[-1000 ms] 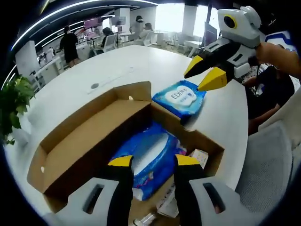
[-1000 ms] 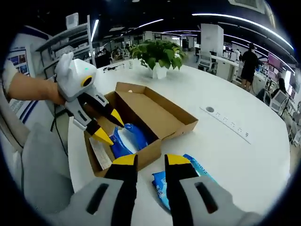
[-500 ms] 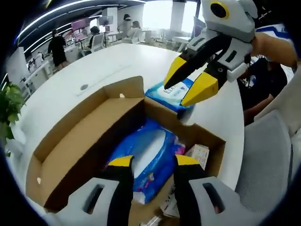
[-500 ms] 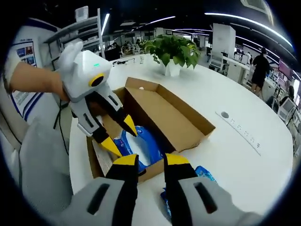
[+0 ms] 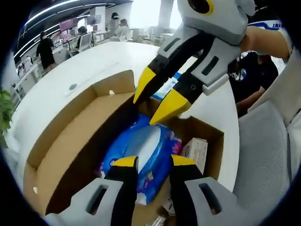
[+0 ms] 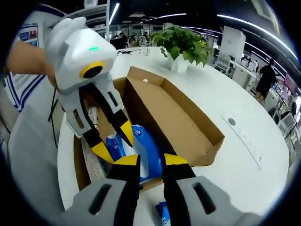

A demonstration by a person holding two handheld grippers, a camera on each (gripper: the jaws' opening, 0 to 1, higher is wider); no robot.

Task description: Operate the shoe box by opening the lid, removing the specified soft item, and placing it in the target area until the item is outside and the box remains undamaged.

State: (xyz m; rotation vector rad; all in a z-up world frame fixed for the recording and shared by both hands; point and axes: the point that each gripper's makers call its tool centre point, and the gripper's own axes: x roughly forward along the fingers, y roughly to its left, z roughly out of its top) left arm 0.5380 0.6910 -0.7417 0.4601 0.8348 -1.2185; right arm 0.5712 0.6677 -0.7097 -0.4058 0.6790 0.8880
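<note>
My left gripper (image 5: 149,162) rises from six o'clock in the left gripper view, its yellow-tipped grey jaws a little apart and holding nothing, poised above the open brown cardboard shoe box (image 5: 70,136) on the round white table (image 5: 89,66). Inside the box lies the soft blue plastic pack with a pale oval panel (image 5: 143,153), glossy and crinkled, filling the near half of the box; a small printed white carton (image 5: 196,151) sits beside it at four o'clock. My right gripper (image 5: 157,96) reaches in from one o'clock, jaws slightly parted and empty, tips just above the pack's far end. In the right gripper view, the right gripper (image 6: 145,161) hangs over the same pack (image 6: 141,146), with the left gripper (image 6: 113,140) coming from ten o'clock. A second blue pack (image 6: 162,219) lies on the table outside the box.
</note>
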